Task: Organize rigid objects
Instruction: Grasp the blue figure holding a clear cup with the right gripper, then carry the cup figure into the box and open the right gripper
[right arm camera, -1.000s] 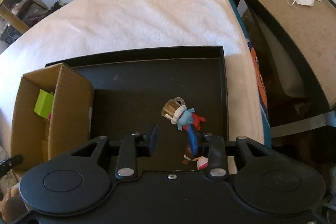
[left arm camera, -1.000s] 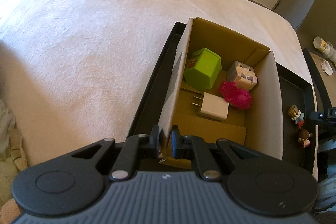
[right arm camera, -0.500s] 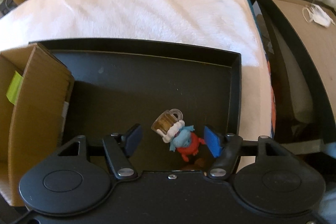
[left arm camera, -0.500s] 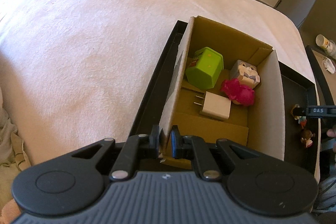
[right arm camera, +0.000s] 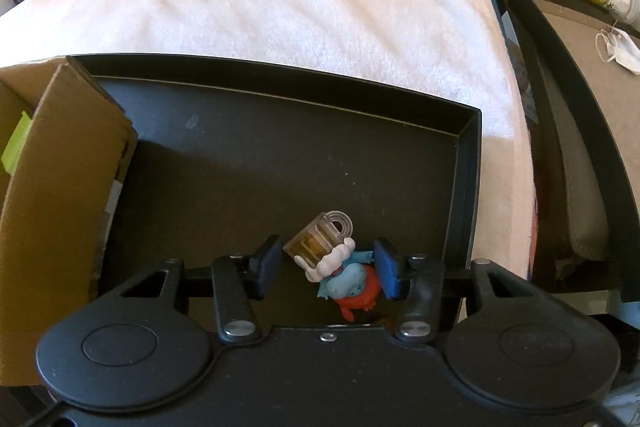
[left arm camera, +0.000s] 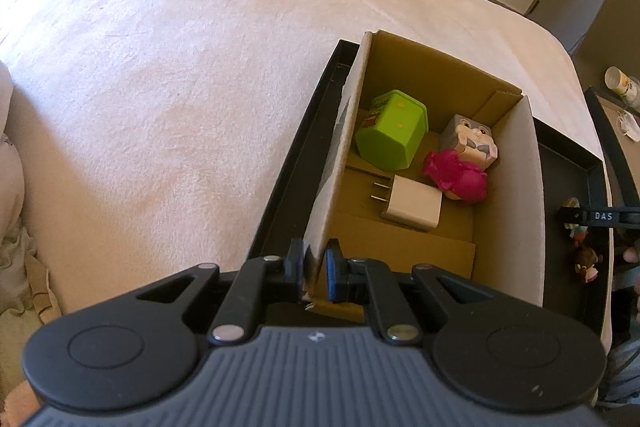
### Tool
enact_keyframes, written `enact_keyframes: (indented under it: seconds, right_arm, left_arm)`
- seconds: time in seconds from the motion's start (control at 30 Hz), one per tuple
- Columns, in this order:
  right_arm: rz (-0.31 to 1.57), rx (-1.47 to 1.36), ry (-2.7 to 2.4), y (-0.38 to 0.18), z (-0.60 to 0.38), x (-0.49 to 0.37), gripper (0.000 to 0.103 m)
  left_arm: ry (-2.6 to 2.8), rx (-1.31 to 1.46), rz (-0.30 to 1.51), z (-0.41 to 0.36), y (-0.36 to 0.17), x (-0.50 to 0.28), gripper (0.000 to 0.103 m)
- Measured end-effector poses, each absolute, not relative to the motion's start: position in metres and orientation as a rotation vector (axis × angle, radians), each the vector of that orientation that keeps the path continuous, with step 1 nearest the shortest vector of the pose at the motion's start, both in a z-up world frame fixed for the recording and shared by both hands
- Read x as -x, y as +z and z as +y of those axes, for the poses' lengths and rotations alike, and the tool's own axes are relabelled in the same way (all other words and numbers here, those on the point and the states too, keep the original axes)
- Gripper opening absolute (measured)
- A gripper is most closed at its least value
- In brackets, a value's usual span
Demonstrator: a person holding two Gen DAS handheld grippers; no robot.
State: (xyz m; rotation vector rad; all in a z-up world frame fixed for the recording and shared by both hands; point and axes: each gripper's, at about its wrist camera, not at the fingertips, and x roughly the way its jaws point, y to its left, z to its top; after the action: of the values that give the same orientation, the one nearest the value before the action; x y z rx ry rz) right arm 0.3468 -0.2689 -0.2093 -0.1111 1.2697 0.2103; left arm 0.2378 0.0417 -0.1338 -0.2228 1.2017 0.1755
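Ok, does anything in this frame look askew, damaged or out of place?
Slightly. The cardboard box wall pinched in the left claw looks frayed at that corner. Two figurines lie loose in the black tray, outside the box.

Blue-red figurine with mug (right arm camera: 340,267) – lying on black tray (right arm camera: 280,155); cardboard box (left arm camera: 512,211) holds four toys.

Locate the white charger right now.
In the left wrist view, the charger lies on the floor of the cardboard box, prongs toward the left wall, just before the green cup and pink toy.
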Motion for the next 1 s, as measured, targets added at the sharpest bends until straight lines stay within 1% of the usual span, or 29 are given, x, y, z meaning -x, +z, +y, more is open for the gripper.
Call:
enact_keyframes:
  seconds: [0.2,0.53,0.77,1.0]
  right_arm:
    - [1.242,0.088,0.233,-0.187,-0.266,-0.339,0.048]
    - [1.130,0.020,0.314,-0.120,-0.252,-0.325,0.048]
    - [1.077,-0.011,0.403,-0.085,-0.229,-0.322,0.048]
    - [1.088,-0.014,0.473,-0.080,-0.202,-0.315,0.048]
  left_arm:
    - [0.173,0.224,1.197,0.042,-0.134,-0.237,0.010]
    - [0.165,0.232,1.188,0.045,-0.133,-0.236,0.010]
    - [0.156,0.237,1.182,0.047,-0.134,-0.233,0.010]
    - [0.142,0.246,1.179,0.049,-0.134,-0.234,0.010]
